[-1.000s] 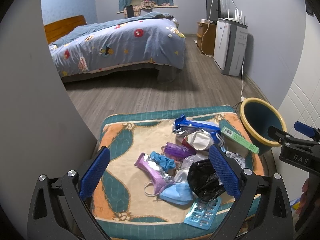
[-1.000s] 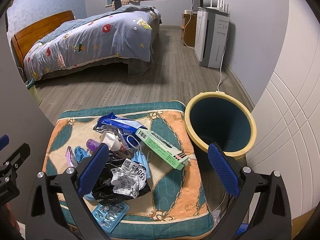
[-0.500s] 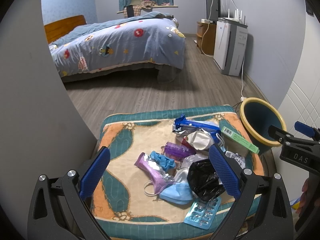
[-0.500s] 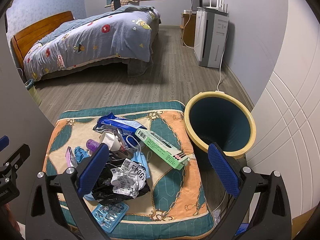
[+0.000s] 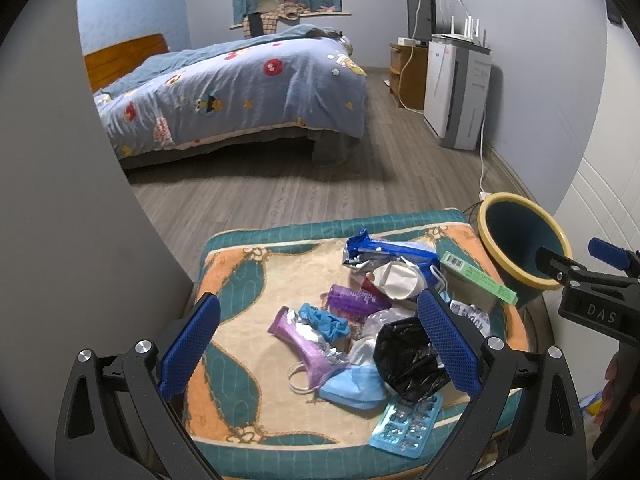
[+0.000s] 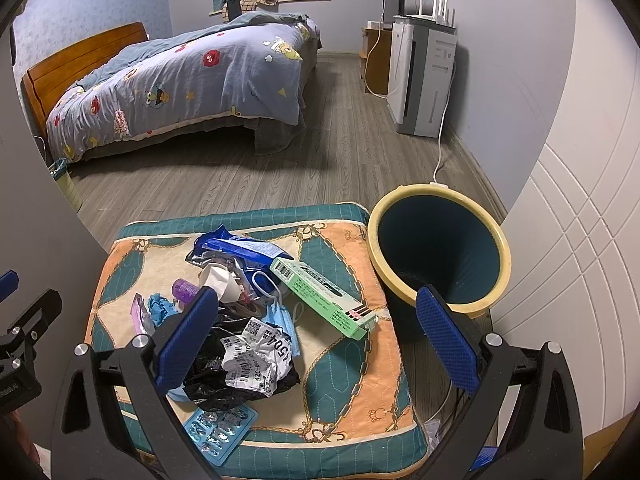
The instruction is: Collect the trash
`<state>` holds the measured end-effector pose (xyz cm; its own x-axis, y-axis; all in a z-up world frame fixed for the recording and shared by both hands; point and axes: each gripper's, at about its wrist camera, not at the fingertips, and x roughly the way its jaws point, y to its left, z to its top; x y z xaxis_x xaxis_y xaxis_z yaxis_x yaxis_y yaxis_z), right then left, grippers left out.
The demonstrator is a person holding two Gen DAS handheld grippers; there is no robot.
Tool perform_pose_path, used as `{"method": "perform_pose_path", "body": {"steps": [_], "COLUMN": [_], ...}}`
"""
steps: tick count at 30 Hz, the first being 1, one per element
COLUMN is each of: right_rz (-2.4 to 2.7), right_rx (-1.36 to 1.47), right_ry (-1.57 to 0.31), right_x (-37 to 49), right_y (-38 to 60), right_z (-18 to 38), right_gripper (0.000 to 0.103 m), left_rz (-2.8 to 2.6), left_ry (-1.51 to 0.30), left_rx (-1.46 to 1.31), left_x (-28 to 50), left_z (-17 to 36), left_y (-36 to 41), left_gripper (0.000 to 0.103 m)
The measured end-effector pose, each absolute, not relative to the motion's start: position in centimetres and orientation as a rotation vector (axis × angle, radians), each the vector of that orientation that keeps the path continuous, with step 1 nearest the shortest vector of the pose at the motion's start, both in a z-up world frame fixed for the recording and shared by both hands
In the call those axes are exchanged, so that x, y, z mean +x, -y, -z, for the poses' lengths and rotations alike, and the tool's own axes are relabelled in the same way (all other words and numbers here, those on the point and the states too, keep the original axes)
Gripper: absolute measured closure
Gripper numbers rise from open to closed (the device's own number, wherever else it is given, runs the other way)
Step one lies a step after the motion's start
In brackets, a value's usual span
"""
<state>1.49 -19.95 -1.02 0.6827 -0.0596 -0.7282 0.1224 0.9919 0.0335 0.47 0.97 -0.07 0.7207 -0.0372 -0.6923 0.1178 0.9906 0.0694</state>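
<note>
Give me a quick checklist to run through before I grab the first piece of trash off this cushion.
1. Left hand-held gripper open and empty: ok.
2. Right hand-held gripper open and empty: ok.
3. Bin upright beside the cushion, mouth unobstructed: ok.
4. Bin has room: ok, nothing shows inside it, though its bottom is dark.
5. Green box easy to reach: ok, it lies on top of the pile, nearest the bin.
6. Blister pack secure: not ok, it overhangs the cushion's near edge.
</note>
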Motion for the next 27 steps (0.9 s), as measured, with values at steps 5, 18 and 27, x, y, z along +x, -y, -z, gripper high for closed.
{"method": "perform_pose_path", "body": {"steps": [5, 18, 27], "right_rz": [0.121, 0.101, 0.027], "right_rx": [0.069, 0.057, -0.006], "right_ry": [-0.820, -0.818, -0.870], "right_x": [1.1, 1.8, 5.7], "right_y": [19.7, 19.5, 20.7], "right_z": [0.3, -3.5, 0.4], "right_gripper": [0.006, 0.006, 0.006], "left_rz": [0.091, 0.102, 0.064], "left_ry": [-0.740, -0.709, -0.733], "left_rx": [0.087, 0.059, 0.067], "left_x": [0.5, 0.4, 2.7], "left_z": [-0.5, -1.3, 0.0], "left_y": [-1.2, -1.8, -4.1], "left_gripper": [0.005, 0.005, 0.005]}}
